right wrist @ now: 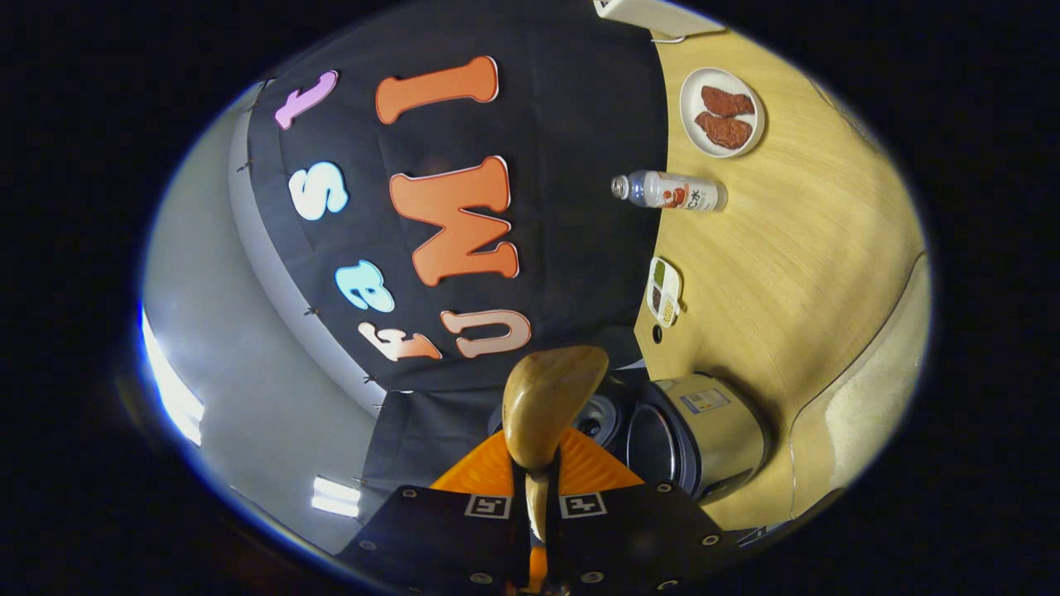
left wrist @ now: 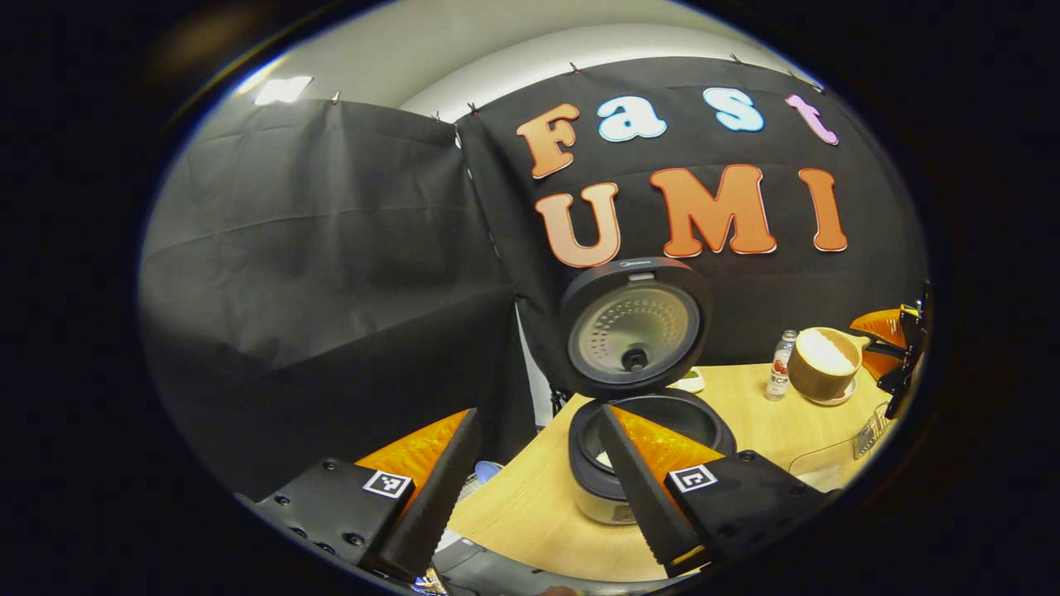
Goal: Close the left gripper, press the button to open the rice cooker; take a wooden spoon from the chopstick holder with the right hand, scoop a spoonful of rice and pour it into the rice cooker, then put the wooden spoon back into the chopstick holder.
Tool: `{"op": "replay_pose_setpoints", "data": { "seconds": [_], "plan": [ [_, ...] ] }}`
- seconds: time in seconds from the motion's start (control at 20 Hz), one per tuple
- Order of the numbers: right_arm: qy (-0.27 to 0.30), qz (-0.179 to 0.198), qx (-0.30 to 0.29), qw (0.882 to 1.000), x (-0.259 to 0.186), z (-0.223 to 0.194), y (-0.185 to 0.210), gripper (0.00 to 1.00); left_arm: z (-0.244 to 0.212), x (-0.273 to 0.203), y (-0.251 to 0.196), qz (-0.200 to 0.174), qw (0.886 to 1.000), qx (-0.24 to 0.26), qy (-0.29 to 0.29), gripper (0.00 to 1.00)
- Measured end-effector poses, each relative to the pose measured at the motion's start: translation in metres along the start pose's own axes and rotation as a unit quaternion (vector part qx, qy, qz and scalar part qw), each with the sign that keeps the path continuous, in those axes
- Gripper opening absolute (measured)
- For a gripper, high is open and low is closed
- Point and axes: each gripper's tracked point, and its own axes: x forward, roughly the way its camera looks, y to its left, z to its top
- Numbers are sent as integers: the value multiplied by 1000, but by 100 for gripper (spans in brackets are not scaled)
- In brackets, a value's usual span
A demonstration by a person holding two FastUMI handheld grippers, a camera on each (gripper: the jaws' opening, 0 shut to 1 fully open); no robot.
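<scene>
With the rice cooker (left wrist: 638,397) open and left gripper (left wrist: 538,497) jaws wide, the right gripper (right wrist: 537,488) clamps the wooden spoon (right wrist: 546,397), tilted sideways, probably pouring; next, return it to the holder.

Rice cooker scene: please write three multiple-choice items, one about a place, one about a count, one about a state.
1. Where is the clear plastic bottle?
A. on the light wooden table
B. inside the cooker
C. in a claw

2. How many brown pieces lie on the round white plate?
A. one
B. two
C. four

3. What is the state of the black round rice cooker lid?
A. shut
B. removed
C. raised open

Answers: 1 A, it stands on the tabletop near the plate; 2 B, two pieces are visible; 3 C, the lid stands up behind the pot.
</scene>
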Motion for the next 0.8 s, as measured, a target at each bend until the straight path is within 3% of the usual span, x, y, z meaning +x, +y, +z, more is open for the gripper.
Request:
{"op": "replay_pose_setpoints", "data": {
  "seconds": [0.05,0.1,0.15,0.4,0.6,0.8],
  "plan": [
    [7,-2,1,1000,12,-8,-1,7,-2,2,8,6,1000,-1,2,89],
    [13,-6,-1,1000,26,-15,-2,7,-5,3,17,14,1000,-2,2,89],
    [21,-10,-2,1000,39,-23,-3,7,-7,5,24,19,1000,-3,4,98],
    [43,-44,-17,998,96,-56,-15,7,-27,17,58,42,999,-11,22,97],
    [36,-99,-75,992,117,-62,-39,7,-40,31,77,50,998,-18,37,97],
    [27,-130,-146,980,128,-60,-41,7,-50,40,85,50,997,-26,48,97]
  ]
}}
